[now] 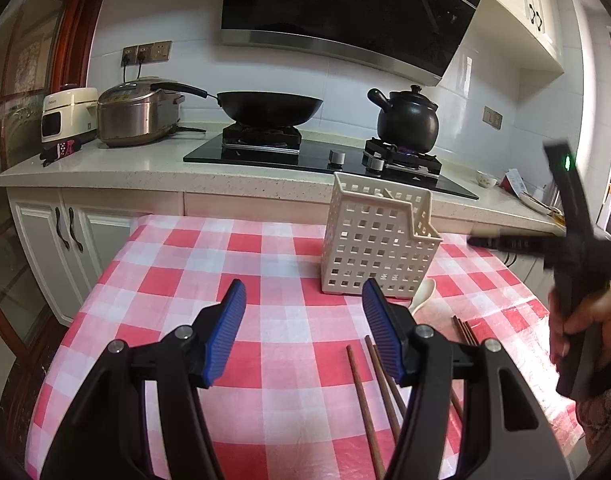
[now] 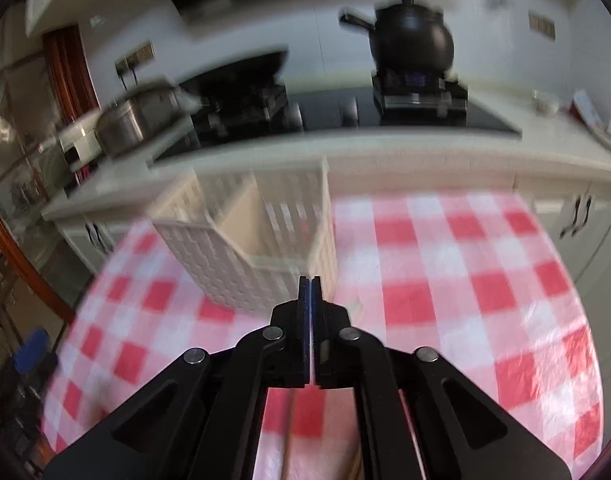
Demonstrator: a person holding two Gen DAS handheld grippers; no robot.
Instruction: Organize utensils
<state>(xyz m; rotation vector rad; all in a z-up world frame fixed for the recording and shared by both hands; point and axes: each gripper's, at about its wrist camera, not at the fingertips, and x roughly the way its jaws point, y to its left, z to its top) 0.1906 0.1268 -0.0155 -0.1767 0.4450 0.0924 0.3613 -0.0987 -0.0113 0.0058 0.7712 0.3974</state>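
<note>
- White slotted caddy [image 1: 379,240] stands on the checked table [image 1: 209,264].
- Brown chopsticks [image 1: 365,408] lie near the released left tongs [image 1: 304,330].
- Right tongs [image 2: 310,280] are clenched, empty.

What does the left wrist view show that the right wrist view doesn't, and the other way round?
Only the left wrist view: brown chopsticks lying on the cloth, a white spoon beside the basket, the open left gripper, and the person's hand holding the other gripper. Only the right wrist view: the right gripper shut with nothing between its pads, and the basket's inside from above. Both share the white utensil basket, the red checked tablecloth and the black clay pot on the stove.
</note>
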